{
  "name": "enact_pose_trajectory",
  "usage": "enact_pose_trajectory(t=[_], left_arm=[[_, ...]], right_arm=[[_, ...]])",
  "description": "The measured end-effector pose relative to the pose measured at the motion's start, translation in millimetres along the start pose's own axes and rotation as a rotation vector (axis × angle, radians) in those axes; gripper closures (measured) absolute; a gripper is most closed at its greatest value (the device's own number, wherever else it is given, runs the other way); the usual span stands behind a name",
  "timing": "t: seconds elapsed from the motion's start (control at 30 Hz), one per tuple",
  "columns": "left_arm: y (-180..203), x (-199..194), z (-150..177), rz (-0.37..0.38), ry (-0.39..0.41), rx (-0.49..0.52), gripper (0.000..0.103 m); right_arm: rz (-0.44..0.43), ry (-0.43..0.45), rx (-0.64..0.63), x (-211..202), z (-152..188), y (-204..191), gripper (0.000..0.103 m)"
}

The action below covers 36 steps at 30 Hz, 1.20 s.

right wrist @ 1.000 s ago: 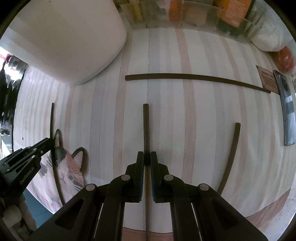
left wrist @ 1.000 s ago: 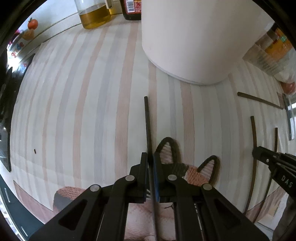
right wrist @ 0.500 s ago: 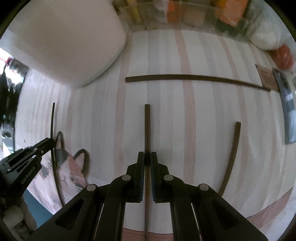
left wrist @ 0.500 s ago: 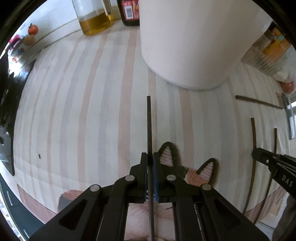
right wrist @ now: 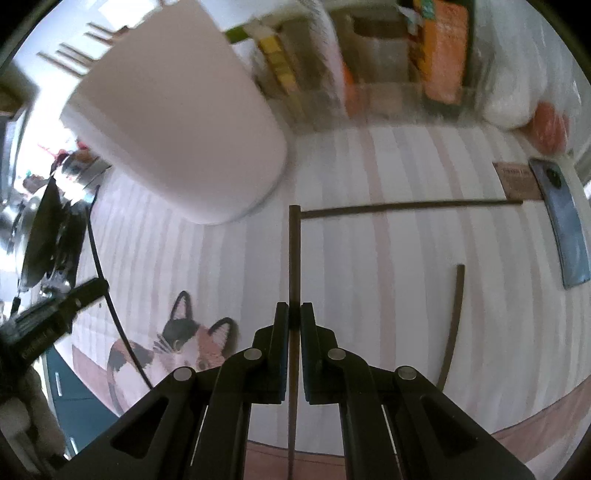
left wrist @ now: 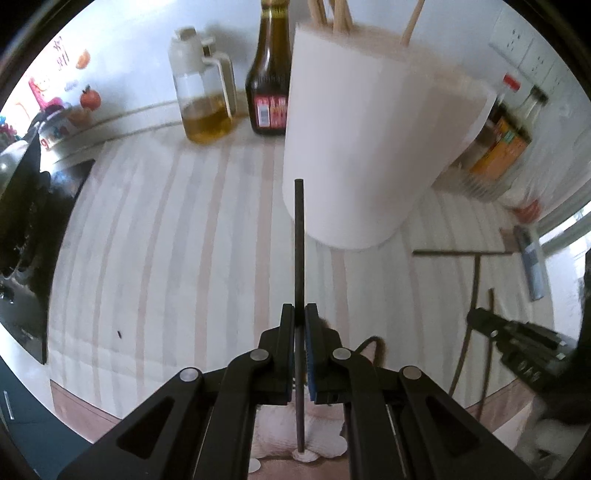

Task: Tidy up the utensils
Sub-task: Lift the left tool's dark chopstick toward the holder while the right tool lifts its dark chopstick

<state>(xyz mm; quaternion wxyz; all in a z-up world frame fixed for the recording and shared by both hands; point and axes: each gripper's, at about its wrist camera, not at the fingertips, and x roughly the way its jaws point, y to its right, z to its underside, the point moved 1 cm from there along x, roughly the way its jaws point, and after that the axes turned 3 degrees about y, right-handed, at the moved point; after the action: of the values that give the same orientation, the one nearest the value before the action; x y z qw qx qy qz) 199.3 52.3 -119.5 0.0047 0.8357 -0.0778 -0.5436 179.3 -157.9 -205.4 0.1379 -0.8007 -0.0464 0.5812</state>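
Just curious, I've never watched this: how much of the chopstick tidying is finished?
Done: some pale wooden chopsticks already stand in the tall white holder.
In hand: each gripper clamps a dark chopstick.
Left: two dark chopsticks lie on the striped tablecloth.

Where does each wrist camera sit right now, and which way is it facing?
Left wrist: behind the left gripper, looking along its chopstick toward the white holder and bottles; the right gripper shows at right.
Right wrist: behind the right gripper, looking over the striped mat at two loose chopsticks; the left gripper shows at left.
Shared: holder, mat, cat print, each other's fingers.
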Motion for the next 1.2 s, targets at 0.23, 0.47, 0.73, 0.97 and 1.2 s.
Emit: enact_pose_trajectory(t=[0.23, 0.47, 0.73, 0.97, 1.2], left_arm=[[-3, -28, -10, 0.015, 0.059, -0.017, 0.100], [-6, -49, -15, -0.006, 0.114, -0.008, 0.100], [-9, -71, -26, -0.010, 0.172, -0.012, 0.100], [-8, -99, -41, 0.001, 0.247, -0.021, 0.100], [-11, -135, -62, 0.002, 0.329, -0.030, 0.100]], right_arm=[[0.009, 0.108, -0.072, -28, 0, -16, 0.097], [0.019, 0.215, -0.128, -50, 0, -24, 0.097], [0.012, 0.352, -0.153, -89, -14, -41, 0.097], [0.008, 0.453, -0.166, -119, -34, -55, 0.098], [-0.013, 0.551, -0.173, -154, -57, -67, 0.098]])
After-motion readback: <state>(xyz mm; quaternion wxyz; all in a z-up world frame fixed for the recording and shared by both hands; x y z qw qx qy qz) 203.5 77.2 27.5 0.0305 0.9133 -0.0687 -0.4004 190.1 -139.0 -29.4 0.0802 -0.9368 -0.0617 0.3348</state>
